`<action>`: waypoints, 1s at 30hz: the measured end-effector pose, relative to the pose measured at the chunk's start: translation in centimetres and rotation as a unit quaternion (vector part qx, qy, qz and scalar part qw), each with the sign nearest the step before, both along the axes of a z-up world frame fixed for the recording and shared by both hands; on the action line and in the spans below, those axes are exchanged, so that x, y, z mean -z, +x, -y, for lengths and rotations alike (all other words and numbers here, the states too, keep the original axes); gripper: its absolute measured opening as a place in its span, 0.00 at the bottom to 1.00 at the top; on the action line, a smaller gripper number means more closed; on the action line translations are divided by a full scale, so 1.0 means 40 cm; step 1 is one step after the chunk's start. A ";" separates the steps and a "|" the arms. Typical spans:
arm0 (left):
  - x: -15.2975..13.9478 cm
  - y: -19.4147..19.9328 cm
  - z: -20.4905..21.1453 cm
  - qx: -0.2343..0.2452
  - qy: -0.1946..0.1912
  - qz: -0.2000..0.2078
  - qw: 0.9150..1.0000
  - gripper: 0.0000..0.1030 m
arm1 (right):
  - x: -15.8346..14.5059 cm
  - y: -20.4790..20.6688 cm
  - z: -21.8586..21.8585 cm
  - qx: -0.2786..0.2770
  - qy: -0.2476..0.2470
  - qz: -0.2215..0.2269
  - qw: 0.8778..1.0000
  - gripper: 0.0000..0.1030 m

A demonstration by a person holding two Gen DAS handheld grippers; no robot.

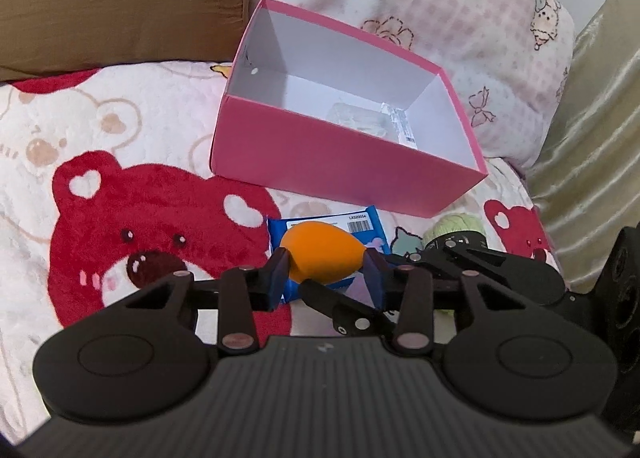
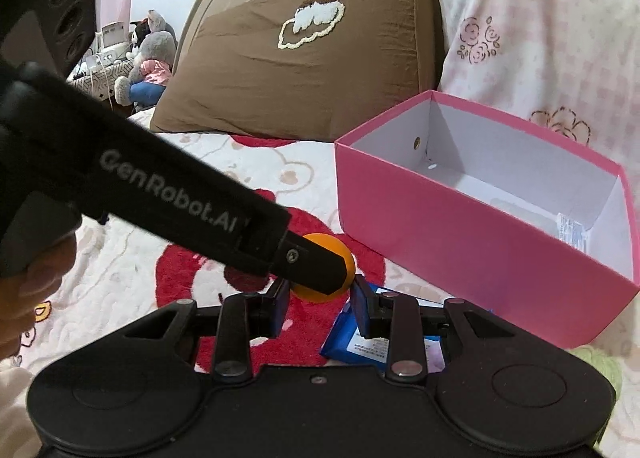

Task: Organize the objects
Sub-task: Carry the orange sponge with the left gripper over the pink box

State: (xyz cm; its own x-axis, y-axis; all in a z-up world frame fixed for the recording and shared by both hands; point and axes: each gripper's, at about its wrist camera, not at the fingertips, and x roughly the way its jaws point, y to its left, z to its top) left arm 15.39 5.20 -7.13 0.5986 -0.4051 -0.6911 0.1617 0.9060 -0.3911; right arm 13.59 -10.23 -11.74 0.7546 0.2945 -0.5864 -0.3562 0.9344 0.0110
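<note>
Orange egg-shaped sponge (image 1: 320, 256) sits pinched between the left gripper (image 1: 326, 272) pads, lifted above a blue packet (image 1: 362, 225). Just ahead, the pink box (image 1: 340, 169) stands open, white inside, a clear packet (image 1: 372, 121) on its floor.

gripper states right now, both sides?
Left gripper: closed on the orange sponge.
Right gripper: closed; whether it pinches anything cannot be told, since the left gripper blocks the view.

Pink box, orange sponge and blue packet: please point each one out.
pink box (image 1: 344, 173): left wrist view, front wall.
orange sponge (image 1: 320, 254): left wrist view, its middle.
blue packet (image 2: 360, 350): right wrist view, label side.
</note>
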 end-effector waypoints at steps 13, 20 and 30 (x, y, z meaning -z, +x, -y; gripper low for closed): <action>-0.082 -0.012 0.055 0.013 0.048 0.009 0.999 0.38 | -0.090 -0.006 -0.019 -0.007 -0.052 0.011 0.999 0.36; -0.126 0.014 0.080 0.032 0.043 0.013 0.998 0.38 | -0.141 -0.006 -0.004 -0.006 -0.077 0.019 0.997 0.36; -0.214 0.099 0.150 0.062 0.046 0.034 0.996 0.38 | -0.217 0.025 0.072 0.029 -0.059 0.047 0.997 0.36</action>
